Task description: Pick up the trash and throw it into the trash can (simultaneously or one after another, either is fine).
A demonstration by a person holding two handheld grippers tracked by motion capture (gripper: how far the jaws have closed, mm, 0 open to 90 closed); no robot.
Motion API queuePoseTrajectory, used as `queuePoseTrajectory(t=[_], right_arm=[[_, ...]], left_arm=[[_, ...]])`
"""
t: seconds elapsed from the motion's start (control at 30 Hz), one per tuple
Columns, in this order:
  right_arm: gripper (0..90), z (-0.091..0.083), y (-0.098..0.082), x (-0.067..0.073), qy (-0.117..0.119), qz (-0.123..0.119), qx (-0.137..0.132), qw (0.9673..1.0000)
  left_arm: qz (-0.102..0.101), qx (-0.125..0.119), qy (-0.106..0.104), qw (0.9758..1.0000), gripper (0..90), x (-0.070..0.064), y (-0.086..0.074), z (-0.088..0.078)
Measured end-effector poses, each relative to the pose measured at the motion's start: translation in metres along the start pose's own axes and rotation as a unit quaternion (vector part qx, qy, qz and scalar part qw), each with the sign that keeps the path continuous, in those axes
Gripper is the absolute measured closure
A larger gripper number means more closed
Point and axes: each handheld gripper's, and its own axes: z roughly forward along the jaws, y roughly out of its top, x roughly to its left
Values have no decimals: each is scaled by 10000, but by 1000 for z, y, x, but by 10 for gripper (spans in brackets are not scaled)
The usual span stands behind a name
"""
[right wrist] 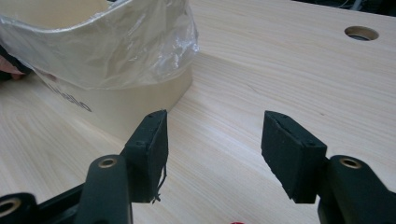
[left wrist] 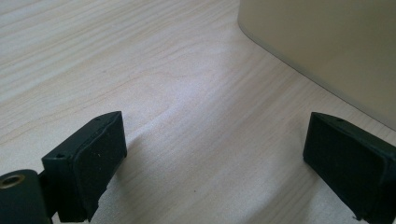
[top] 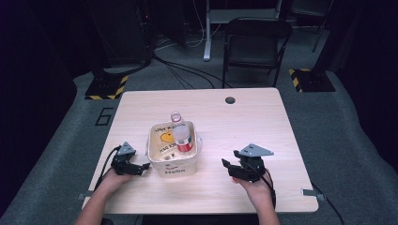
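Note:
A cream square tub (top: 171,169) lined with a clear plastic bag (right wrist: 116,51) stands on the wooden table, left of centre. A clear bottle (top: 182,136) with a red label and a pink cap leans inside it. My left gripper (top: 144,166) lies on the table just left of the tub, pointing at its side wall (left wrist: 327,42). Its jaws (left wrist: 215,154) are open over bare wood. My right gripper (top: 227,161) rests to the right of the tub, aimed toward its corner (right wrist: 140,100). That gripper (right wrist: 212,140) is open too, with only table between the pads.
A round cable hole (top: 230,100) sits near the far edge of the table (top: 263,122). A dark chair (top: 256,42) stands beyond the table, with cables on the floor. Bare wood stretches to the right of the tub and behind it.

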Motion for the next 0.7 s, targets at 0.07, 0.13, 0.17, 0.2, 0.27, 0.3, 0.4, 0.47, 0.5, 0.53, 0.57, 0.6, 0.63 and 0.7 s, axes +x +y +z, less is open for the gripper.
queuePoseTrajectory(t=[0.07, 0.13, 0.17, 0.2, 0.27, 0.3, 0.4, 0.47, 0.5, 0.53, 0.57, 0.6, 0.63, 0.7], right_arm=[[407, -2, -2, -1, -37, 30, -23, 10000], [408, -4, -6, -1, -108, 67, -45, 9999], [416, -5, -7, -2, -122, 84, -47, 9999], [421, -6, -8, -2, -118, 112, -45, 9999], [428, -9, -12, -4, -153, 143, -61, 9998], [429, -10, -14, -4, -161, 151, -64, 9997], [435, -13, -20, -5, -211, 227, -94, 9995], [436, -14, -22, -5, -223, 227, -83, 9995], [437, -14, -23, -5, -240, 214, -69, 9995], [437, -14, -25, -5, -263, 192, -45, 9995], [439, -14, -27, -4, -273, 170, -23, 9995], [448, -14, -30, -3, -304, 122, 33, 9995], [448, -14, -30, -3, -304, 122, 33, 9995], [451, -14, -33, -2, -334, 112, 57, 9994]], left_arm=[[2, 8, -3, 10000, 59, 0, 0, 0], [-4, 2, -1, 10000, 59, 0, 0, 0], [-6, 3, -4, 10000, 59, 0, 0, 0], [-9, 2, -4, 10000, 59, 0, 0, 0], [13, 16, -1, 10000, 59, 0, 0, 0], [21, 21, -2, 10000, 59, 0, 0, 0], [-11, 2, -5, 10000, 59, 0, 0, 0], [10, 18, -4, 10000, 59, 0, 0, 0], [-8, 4, -5, 10000, 59, 0, 0, 0], [17, 21, -4, 10000, 59, 0, 0, 0], [-10, 6, -8, 10000, 59, 0, 0, 0], [-9, 3, -6, 10000, 59, 0, 0, 0], [-7, 2, -5, 10000, 59, 0, 0, 0], [-9, 5, -6, 10000, 59, 0, 0, 0]])
